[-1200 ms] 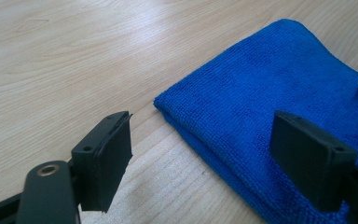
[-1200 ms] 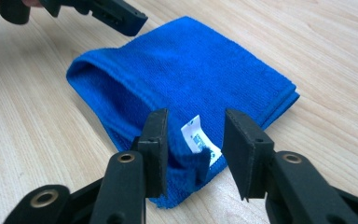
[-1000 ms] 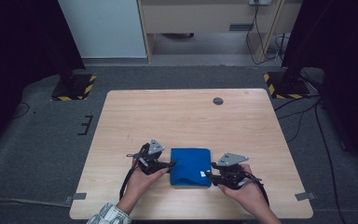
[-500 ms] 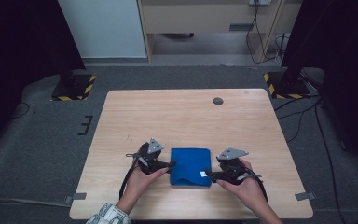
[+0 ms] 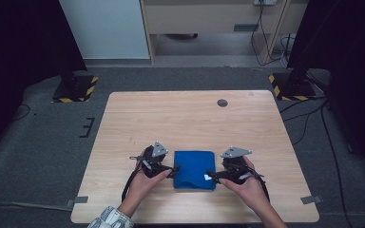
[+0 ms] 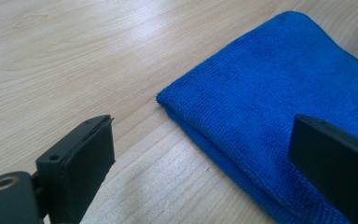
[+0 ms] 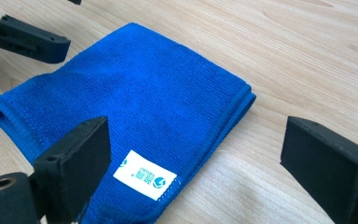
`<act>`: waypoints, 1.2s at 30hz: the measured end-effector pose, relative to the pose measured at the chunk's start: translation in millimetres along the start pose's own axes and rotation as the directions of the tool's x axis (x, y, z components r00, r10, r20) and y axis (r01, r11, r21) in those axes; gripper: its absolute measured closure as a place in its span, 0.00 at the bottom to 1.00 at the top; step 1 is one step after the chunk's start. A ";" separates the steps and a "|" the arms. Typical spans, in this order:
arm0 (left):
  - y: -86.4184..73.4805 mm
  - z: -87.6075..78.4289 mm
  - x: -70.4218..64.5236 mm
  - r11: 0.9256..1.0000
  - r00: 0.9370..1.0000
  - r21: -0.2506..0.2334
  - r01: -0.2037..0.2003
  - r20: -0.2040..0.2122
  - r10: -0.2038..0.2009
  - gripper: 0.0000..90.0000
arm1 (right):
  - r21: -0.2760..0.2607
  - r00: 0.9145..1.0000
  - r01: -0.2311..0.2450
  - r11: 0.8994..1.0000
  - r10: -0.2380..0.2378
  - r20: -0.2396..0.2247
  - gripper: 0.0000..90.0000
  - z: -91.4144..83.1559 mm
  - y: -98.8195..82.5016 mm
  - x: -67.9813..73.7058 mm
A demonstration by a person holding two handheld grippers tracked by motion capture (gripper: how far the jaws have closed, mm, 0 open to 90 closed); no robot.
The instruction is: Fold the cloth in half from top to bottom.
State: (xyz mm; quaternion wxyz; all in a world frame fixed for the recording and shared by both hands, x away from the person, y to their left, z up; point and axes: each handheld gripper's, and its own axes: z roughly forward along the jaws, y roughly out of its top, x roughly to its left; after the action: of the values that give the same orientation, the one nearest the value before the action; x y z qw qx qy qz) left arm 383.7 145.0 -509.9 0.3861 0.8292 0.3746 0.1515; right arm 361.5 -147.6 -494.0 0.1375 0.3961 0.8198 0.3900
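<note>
Two grippers flank one folded blue cloth [image 5: 194,169] near the front edge of the wooden table [image 5: 180,114]: the left gripper [image 5: 171,170] at its left side and the right gripper [image 5: 212,175] at its right, each with jaws that have just been opening and now stand wide, pinching nothing. The cloth lies flat in a neat, thick rectangle — soft ribbed weave, stitched edges, a small white label [image 7: 145,174] near the right-hand corner. Farther back, a small dark round spot [image 5: 222,102] sits in the tabletop.
</note>
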 end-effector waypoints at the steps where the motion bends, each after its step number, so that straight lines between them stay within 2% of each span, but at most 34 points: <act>1: 0.0 0.0 0.0 1.000 1.000 0.000 0.000 0.000 0.000 0.07 | 0.000 1.000 0.000 1.000 0.000 0.000 0.09 0.0 0.0 0.0; 3: -0.2 0.3 0.0 1.000 1.000 0.002 0.000 -0.002 0.000 0.07 | -0.009 1.000 0.009 1.000 -0.009 0.006 0.09 0.6 -0.1 -0.1; 11: -0.7 -2.1 2.3 1.000 1.000 0.002 -0.004 -0.008 0.004 0.07 | -0.012 1.000 -0.005 1.000 0.005 0.018 0.08 -2.0 -1.1 -6.2; 19: -2.3 -6.3 7.4 1.000 1.000 0.002 0.003 -0.012 -0.003 0.07 | -0.025 0.998 -0.021 0.999 0.023 0.053 0.06 -11.7 -5.5 -17.1; 30: -5.2 -12.0 8.5 1.000 1.000 0.007 -0.019 -0.019 0.019 0.07 | -0.032 0.996 -0.042 0.999 0.044 0.079 0.06 -23.4 -12.9 -30.0; 36: -6.7 -14.9 12.1 1.000 1.000 0.004 -0.017 -0.017 0.017 0.07 | -0.035 0.994 -0.060 0.998 0.063 0.094 0.06 -29.7 -18.7 -38.5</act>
State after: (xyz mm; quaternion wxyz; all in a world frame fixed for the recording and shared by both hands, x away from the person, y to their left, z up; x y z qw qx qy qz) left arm 380.4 164.6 -505.6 0.3798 0.8318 0.3713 0.1610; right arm 360.4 -199.6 -491.7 0.1705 0.4369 0.7934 0.3880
